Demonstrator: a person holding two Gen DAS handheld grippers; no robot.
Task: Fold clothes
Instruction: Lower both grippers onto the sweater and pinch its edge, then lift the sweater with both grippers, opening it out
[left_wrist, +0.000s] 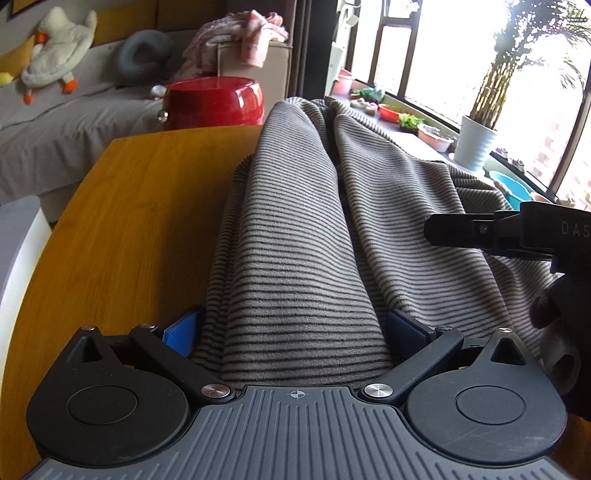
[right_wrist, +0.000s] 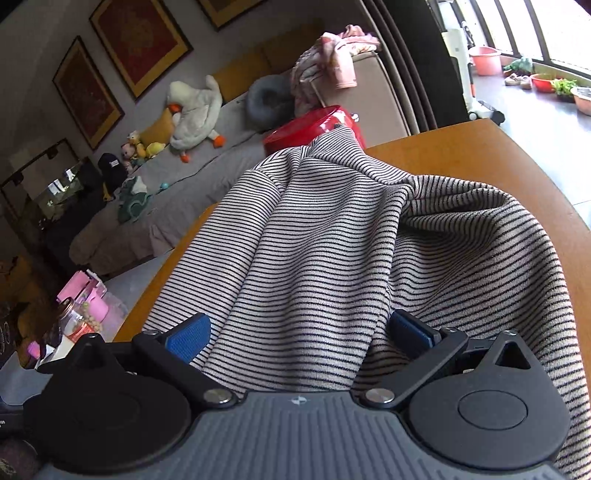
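- Far left of the left wrist view, a plush duck (left_wrist: 55, 44) lies on a grey sofa (left_wrist: 48, 125), with a grey ring cushion (left_wrist: 146, 55) beside it.
- A red stool (left_wrist: 214, 101) stands just past the far edge of the wooden table (left_wrist: 129, 221); behind it, pink clothes (left_wrist: 240, 37) are heaped on a beige box.
- The left gripper (left_wrist: 295, 328) sits low over the table, its blue pads (left_wrist: 181, 334) set wide, with a thick bunch of the striped garment (left_wrist: 295, 240) between them. The cloth fills the gap, but whether the pads pinch it or only flank it cannot be told.
- The garment runs from the gripper up the middle of the table to its far edge and spreads in folds toward the right.
- At the right edge, the right gripper's black body (left_wrist: 517, 229) reaches in over the cloth; its tips are not shown here.
- Beyond it, a potted plant (left_wrist: 480, 122) and basins stand along the window sill.
- In the right wrist view, jars and a pink box (right_wrist: 85, 295) sit off the table's left side.
- The right gripper (right_wrist: 299, 332) likewise has its blue pads (right_wrist: 188, 338) spread wide with a fold of the garment (right_wrist: 314, 240) lying between and draping over its right side; a firm clamp cannot be confirmed.
- The garment's raised end peaks in front of the stool (right_wrist: 314, 125), with bare table (right_wrist: 480, 155) to the right.
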